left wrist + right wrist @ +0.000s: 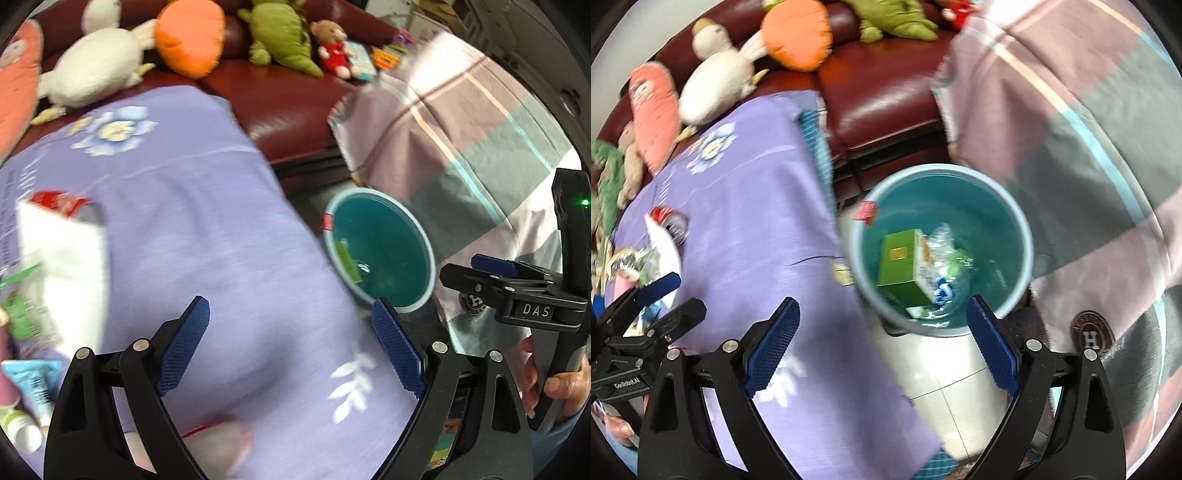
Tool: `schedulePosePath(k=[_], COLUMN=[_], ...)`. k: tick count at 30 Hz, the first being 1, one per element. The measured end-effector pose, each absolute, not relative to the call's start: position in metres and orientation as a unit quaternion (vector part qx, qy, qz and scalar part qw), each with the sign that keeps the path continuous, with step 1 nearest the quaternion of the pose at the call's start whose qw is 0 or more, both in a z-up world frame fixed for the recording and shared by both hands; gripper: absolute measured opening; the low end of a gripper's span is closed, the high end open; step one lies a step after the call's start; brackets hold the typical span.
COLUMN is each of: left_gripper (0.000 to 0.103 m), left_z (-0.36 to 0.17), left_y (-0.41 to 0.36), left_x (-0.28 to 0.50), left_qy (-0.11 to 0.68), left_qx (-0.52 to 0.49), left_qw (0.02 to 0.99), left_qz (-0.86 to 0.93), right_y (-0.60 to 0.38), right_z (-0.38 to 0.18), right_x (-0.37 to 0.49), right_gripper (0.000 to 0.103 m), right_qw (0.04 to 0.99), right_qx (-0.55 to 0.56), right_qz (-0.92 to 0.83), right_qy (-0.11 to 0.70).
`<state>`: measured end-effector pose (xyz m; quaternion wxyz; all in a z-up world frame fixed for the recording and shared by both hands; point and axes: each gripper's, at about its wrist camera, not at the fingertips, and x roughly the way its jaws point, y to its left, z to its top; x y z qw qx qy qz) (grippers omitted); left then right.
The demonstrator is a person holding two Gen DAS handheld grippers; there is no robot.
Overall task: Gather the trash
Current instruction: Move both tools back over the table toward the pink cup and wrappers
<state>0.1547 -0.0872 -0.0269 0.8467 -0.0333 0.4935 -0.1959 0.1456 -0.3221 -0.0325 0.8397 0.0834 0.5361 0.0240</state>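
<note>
Gaping right claw [881, 339], seemingly empty, above bin [1015, 221]

Green carton [905, 264] & crumpled plastic [947, 245] lie in blue bin [1015, 225].

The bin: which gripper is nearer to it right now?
Right. The right gripper hangs open almost directly above the bin, looking down into it. The left gripper, also open, is over the purple cloth, off to the bin's side.
</note>
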Motion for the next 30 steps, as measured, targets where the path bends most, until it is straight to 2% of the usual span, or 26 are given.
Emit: schedulePosePath(k=[17, 30], left_gripper=[0.091, 0.091], left_z=[-0.012, -0.033], left_y=[0.130, 0.191], left_x=[0.110, 0.112], left_qy=[0.467, 0.477], left_qx=[-0.035, -0.010], left_qw=[0.881, 0.878], left_qz=[-0.066, -0.049], right_y=[-0.147, -0.059], right_z=[-0.016, -0.033], right_x=[0.141, 0.130], right_gripper=[0.087, 0.087], right_qw=[0.817, 0.787], right_qx=[-0.018, -0.059], right_qz=[0.130, 0.187], right_qy=[0.561, 0.585])
